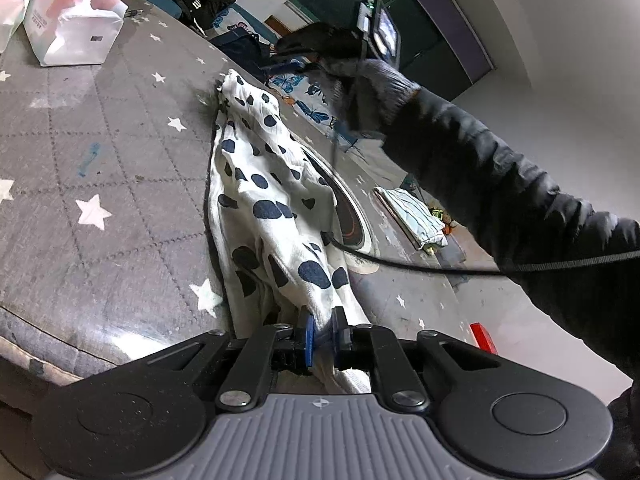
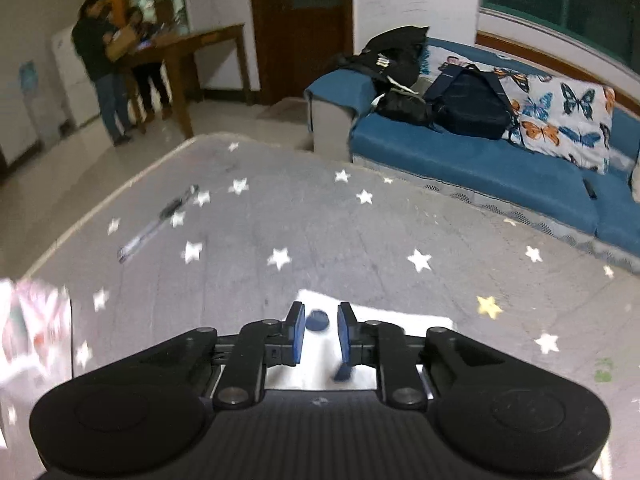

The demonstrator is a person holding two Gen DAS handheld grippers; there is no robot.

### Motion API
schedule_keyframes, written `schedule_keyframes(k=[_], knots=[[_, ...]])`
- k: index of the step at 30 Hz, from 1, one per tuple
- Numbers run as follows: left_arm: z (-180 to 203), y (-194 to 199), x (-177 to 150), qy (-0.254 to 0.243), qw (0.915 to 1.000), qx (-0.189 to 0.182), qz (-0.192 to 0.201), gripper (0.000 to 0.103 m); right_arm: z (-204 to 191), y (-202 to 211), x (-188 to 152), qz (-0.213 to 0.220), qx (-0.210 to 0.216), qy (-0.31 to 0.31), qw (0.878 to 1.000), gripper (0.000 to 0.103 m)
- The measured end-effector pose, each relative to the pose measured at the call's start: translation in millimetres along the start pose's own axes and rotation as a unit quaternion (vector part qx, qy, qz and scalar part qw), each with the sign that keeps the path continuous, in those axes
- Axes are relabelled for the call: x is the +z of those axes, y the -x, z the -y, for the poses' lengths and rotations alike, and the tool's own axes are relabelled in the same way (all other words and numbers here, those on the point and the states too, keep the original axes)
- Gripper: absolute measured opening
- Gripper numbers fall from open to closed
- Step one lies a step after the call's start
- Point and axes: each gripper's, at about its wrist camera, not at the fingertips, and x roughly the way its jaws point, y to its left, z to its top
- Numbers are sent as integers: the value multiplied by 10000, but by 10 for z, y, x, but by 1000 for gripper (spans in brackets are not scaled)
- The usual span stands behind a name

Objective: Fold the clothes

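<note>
While the white spotted garment (image 1: 264, 184) lies stretched along the star-printed table (image 1: 100, 152), the left gripper (image 1: 323, 330) pinches its near end; the right gripper (image 2: 320, 330), jaws apart, hovers above its far end, gripping nothing.

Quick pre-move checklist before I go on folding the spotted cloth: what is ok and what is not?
1. Left claw shut on the cloth: ok, fabric pinched between the pads.
2. Right claw gripping: not ok, jaws apart above the cloth, nothing pinched.
3. Cloth lying flat: not ok, bunched and ridged along its length in the left view.
4. Cable clear of the cloth: not ok, it crosses the cloth's edge.
5. Table ahead of the right claw free: ok, only a pen far off to the left.
6. Cloth's far corner aligned: cannot tell.
</note>
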Motion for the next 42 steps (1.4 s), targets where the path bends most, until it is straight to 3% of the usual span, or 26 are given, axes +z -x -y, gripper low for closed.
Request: schedule_keyframes(k=[12, 16, 24, 35, 42], knots=[[109, 24, 6, -72, 9997, 202, 98, 17, 201, 546, -551, -368, 52, 756, 9964, 27], [128, 46, 22, 31, 9996, 234, 152, 31, 249, 716, -818, -494, 101, 954, 9942, 30], [219, -17, 163, 130, 9996, 234, 66, 28, 219, 1219, -1433, -605, 421, 1362, 9879, 37], [226, -6, 189, 218, 9962, 840, 63, 31, -268, 2014, -2116, -323, 1153, 2313, 9655, 42], [382, -57, 237, 245, 9982, 540, -47, 31, -609, 2236, -2453, -301, 1914, 2597, 9461, 42]])
